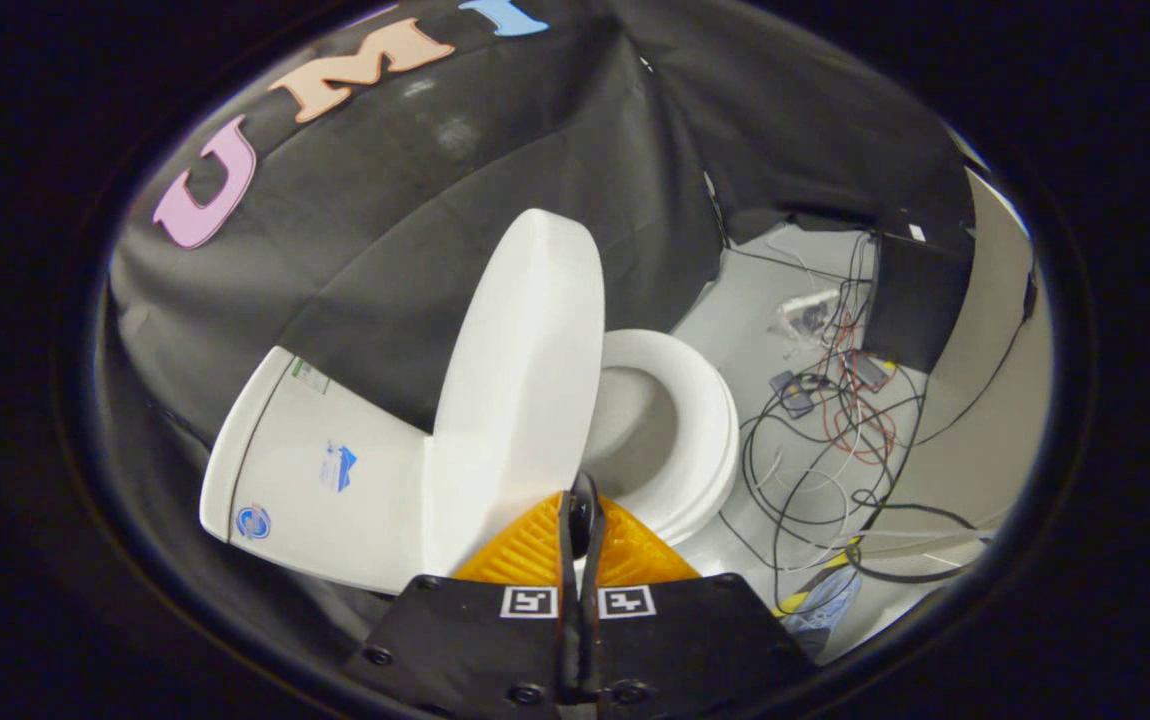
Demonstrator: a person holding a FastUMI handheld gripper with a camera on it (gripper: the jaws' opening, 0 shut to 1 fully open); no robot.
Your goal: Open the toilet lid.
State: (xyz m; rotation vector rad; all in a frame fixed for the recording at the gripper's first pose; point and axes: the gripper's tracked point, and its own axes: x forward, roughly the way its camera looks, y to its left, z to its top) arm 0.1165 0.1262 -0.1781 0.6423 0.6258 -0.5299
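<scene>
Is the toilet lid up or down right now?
Up. The lid stands raised near the tank, leaving the seat and bowl exposed. The gripper is shut, fingers together just in front of the lid's lower edge, holding nothing.

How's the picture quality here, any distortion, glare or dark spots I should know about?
Gripper view: fisheye bends the tilted toilet; the raised lid is bright but not blown out; the bowl inside is shadowed; the cables on the floor stay sharp; the gripper, fingers together, is slightly soft up close.
</scene>
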